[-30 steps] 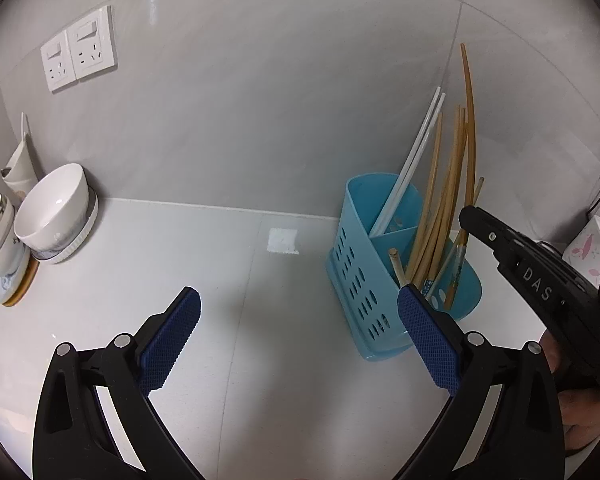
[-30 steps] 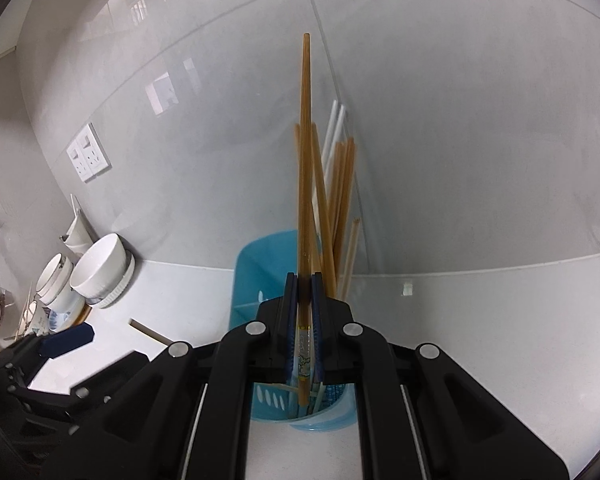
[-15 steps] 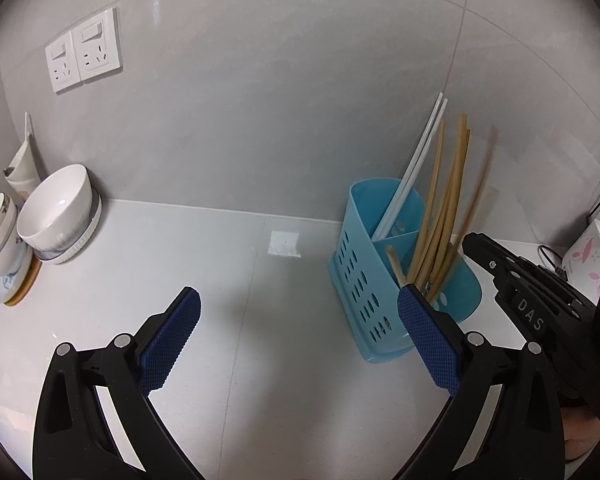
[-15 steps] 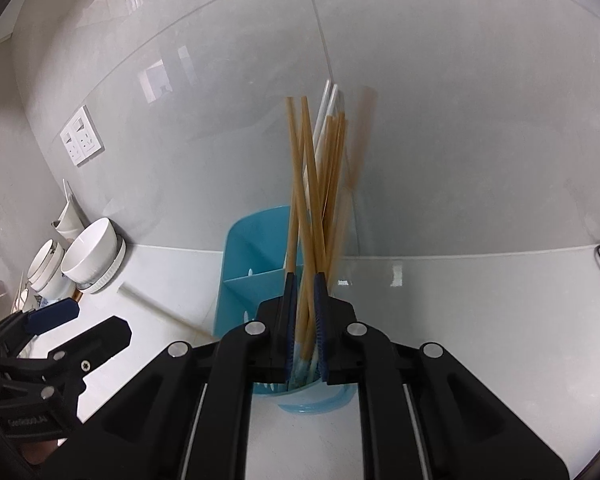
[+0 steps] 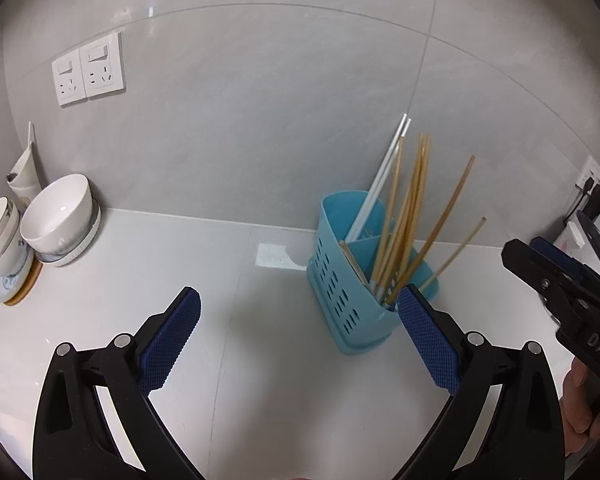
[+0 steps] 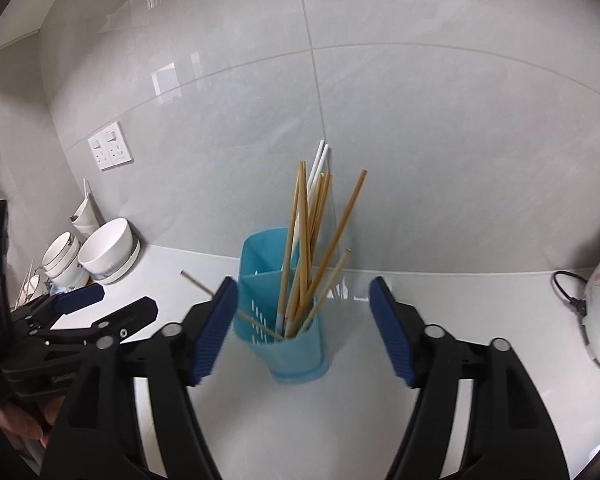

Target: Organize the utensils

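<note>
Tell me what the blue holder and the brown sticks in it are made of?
The light blue slotted utensil holder looks like moulded plastic: even colour, smooth walls with punched slots. The tan chopsticks look like bamboo or wood, matte and pale brown, though I can't tell which. The two white chopsticks seem plastic.

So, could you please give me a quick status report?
Both grippers open, left gripper and right gripper empty. Chopsticks standing in blue holder. Nothing in the way.
</note>
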Tool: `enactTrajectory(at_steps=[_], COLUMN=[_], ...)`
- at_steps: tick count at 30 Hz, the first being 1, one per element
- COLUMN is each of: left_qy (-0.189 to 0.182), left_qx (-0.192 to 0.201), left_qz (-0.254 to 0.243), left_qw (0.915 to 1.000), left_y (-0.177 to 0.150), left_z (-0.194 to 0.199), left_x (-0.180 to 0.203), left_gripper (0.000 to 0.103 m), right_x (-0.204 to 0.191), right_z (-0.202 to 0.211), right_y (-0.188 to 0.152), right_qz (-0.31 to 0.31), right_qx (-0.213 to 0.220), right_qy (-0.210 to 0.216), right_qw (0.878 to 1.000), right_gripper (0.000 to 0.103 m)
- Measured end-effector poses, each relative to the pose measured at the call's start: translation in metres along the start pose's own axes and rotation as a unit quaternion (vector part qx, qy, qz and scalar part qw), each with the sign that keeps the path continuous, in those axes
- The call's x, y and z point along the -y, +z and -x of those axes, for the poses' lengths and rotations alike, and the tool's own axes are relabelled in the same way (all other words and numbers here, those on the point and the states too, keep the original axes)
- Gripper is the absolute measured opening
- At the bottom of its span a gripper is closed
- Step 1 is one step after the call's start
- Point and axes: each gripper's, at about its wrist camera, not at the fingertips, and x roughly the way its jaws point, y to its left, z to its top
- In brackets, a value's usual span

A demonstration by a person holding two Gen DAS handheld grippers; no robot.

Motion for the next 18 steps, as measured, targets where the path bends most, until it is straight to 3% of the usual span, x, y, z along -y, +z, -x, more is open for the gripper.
enactTrajectory(at_steps=[5,11,18], left_qy=[-0.004,-0.009,-0.008], left_qx=[0.003,-0.004,-0.018], left_qz=[-0.009,-0.016,-0.020], left_qw=[1.0000,0.9998,0.9996], left_y=[-0.012,-0.031,-0.050], left_z=[0.015,0.024,0.027], left_x=[0.007,0.013,0.021], left_gripper=[0.097,0.097,0.097], right_x=[0.005,0.010,0.016], right_z=[0.023,0.038,0.044], right_y=[-0.016,-0.038,-0.046], right_qz=[0.012,0.009,-0.005], right_qx=[-0.023,-0.050,-0.062], right_qy=[-0.011,-0.017,-0.022], right_qw=[1.000,0.999,0.998], right_gripper=[0.083,0.092,0.095])
